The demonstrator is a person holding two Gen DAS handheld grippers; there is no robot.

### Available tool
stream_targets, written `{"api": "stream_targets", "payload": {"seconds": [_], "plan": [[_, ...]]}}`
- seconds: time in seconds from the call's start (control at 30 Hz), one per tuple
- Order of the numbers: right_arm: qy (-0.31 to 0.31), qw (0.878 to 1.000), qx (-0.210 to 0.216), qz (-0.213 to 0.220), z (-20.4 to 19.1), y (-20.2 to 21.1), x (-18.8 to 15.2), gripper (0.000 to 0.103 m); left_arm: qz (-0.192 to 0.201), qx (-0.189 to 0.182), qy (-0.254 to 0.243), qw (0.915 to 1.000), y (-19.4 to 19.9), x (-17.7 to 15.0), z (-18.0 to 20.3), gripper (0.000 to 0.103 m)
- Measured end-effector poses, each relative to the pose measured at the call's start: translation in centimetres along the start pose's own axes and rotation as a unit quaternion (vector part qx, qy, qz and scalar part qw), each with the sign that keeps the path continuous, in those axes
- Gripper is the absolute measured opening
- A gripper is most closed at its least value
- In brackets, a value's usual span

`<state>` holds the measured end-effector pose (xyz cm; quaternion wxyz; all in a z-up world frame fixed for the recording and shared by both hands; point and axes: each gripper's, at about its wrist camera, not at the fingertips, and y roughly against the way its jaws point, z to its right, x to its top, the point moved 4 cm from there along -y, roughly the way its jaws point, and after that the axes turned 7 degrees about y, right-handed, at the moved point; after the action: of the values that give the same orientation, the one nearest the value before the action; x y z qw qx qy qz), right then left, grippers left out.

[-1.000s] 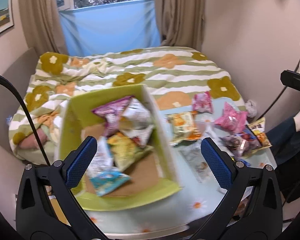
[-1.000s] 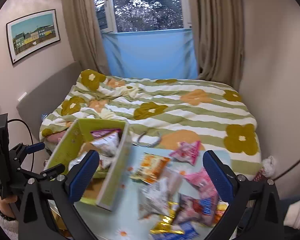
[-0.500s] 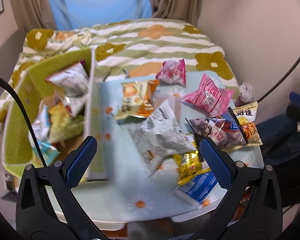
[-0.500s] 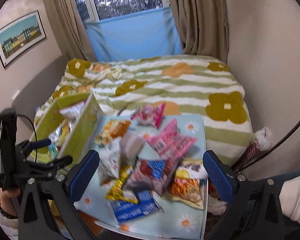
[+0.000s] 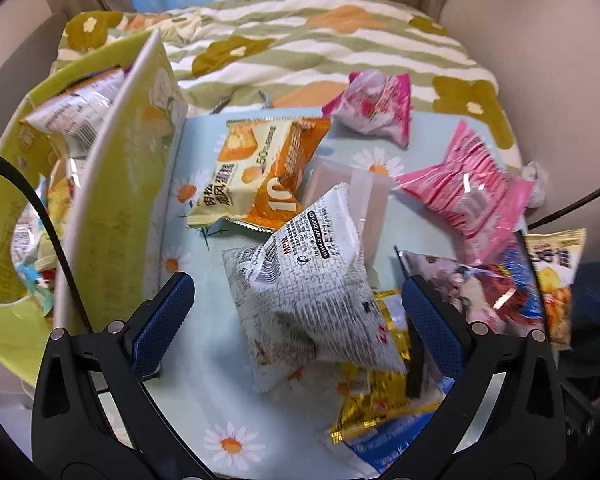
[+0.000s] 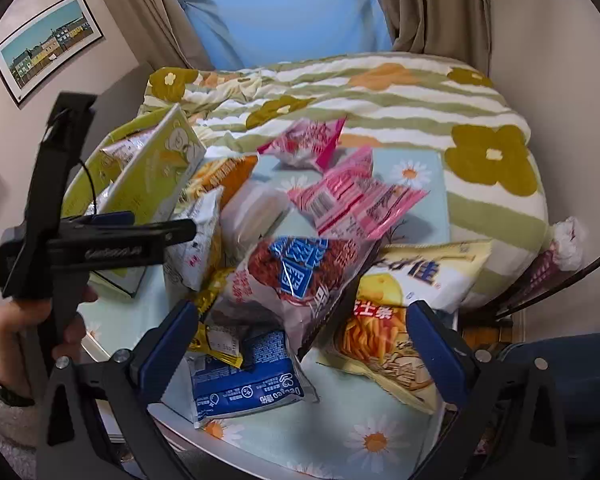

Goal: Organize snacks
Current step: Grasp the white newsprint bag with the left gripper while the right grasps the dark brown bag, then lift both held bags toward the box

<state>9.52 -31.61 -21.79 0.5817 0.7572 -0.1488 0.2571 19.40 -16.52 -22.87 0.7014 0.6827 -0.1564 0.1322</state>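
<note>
Snack packets heap loosely mid-table; both grippers, left gripper (image 5: 298, 312) and right gripper (image 6: 302, 334), hover jaws apart. Grabbing the crinkly white foil packet (image 5: 312, 292) could drag the gold wrapper (image 5: 374, 400) off the table's (image 5: 188, 412) near edge.

Glossy crinkled plastic snack packets (image 5: 320, 292); cardboard box (image 5: 116, 184).

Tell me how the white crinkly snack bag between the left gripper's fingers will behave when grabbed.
The white snack bag looks puffed with air, so it is probably light and will squash between the left gripper fingers. Its glossy film may slip. It lies on a gold packet, which could shift with it.
</note>
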Motion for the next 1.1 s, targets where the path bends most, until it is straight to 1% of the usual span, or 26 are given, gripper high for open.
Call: {"api": "stream_targets", "payload": {"seconds": [0.17,0.27,0.3,0.33,0.37,0.4,0.47,0.53,0.6,0.77,0.87,0.97,1.1], "plan": [[-0.015,1.0,0.006,-0.008,-0.1,-1.6,-0.6,0.103,-0.016,0.025,0.0,0.9995,-2.0,-0.5,0.0,0.103],[-0.017,1.0,0.005,-0.01,-0.5,-2.2,-0.6,0.103,-0.026,0.022,0.003,0.9994,-2.5,-0.9,-0.6,0.101],[-0.017,1.0,0.004,-0.01,-0.7,-2.3,-0.6,0.103,-0.03,0.019,0.004,0.9994,-2.6,-1.0,-0.8,0.096],[-0.018,1.0,0.003,-0.009,-0.8,-2.5,-0.6,0.103,-0.035,0.015,0.005,0.9993,-2.8,-1.2,-1.0,0.085],[-0.018,1.0,0.001,-0.009,-0.9,-2.6,-0.5,0.103,-0.043,0.009,0.006,0.999,-3.1,-1.4,-1.3,0.078],[-0.018,1.0,-0.003,-0.009,-1.1,-2.8,-0.4,0.103,-0.047,0.009,0.005,0.9988,-3.3,-1.5,-1.4,0.076],[-0.021,1.0,-0.007,-0.007,-1.4,-3.1,-0.2,0.103,-0.044,0.009,-0.004,0.999,-3.2,-1.9,-1.7,0.074],[-0.023,1.0,-0.01,-0.006,-1.6,-3.2,-0.1,0.103,-0.044,0.008,-0.011,0.9989,-3.1,-2.0,-1.8,0.069],[-0.026,1.0,-0.01,-0.005,-1.9,-3.5,0.1,0.103,-0.044,0.004,-0.015,0.9989,-2.8,-2.0,-2.1,0.066],[-0.029,0.999,-0.014,-0.007,-2.6,-4.6,0.6,0.103,-0.044,-0.007,-0.016,0.9989,-2.1,-2.1,-3.2,0.063],[-0.037,0.999,-0.027,-0.012,-2.4,-5.4,1.1,0.103,-0.044,-0.014,-0.016,0.9988,-1.6,-2.1,-3.5,0.061],[-0.047,0.998,-0.028,-0.018,-2.2,-6.4,1.4,0.103,-0.042,-0.018,-0.021,0.9987,-1.3,-2.4,-3.7,0.06],[-0.036,0.998,-0.037,-0.028,-2.8,-7.7,1.9,0.103,-0.041,-0.024,-0.024,0.9986,-1.1,-2.7,-4.0,0.06]]}}
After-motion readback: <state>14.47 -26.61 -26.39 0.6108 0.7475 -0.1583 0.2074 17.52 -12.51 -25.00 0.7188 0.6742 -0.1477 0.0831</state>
